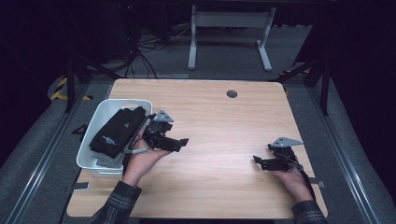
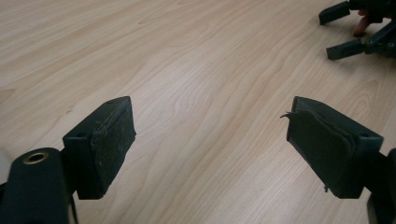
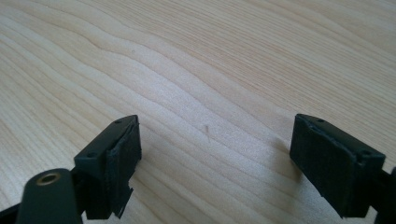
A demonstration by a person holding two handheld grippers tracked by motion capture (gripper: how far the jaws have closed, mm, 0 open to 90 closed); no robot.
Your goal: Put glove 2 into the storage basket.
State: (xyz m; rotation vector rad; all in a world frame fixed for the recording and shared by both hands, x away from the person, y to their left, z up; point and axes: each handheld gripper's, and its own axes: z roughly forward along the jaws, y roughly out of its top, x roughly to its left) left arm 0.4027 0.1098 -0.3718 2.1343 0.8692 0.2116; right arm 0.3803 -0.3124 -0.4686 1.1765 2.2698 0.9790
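We hold both grippers released and empty: left gripper (image 1: pixel 183 141) mid-left beside the bin (image 1: pixel 95 126), right gripper (image 1: pixel 258 161) lower right.

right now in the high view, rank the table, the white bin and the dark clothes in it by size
1. table, largest by far
2. white bin
3. dark clothes, smallest: they lie inside the bin, part hidden by the left hand

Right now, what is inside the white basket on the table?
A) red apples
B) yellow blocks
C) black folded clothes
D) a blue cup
C: in the high view the white basket at the table's left edge holds black folded clothes.
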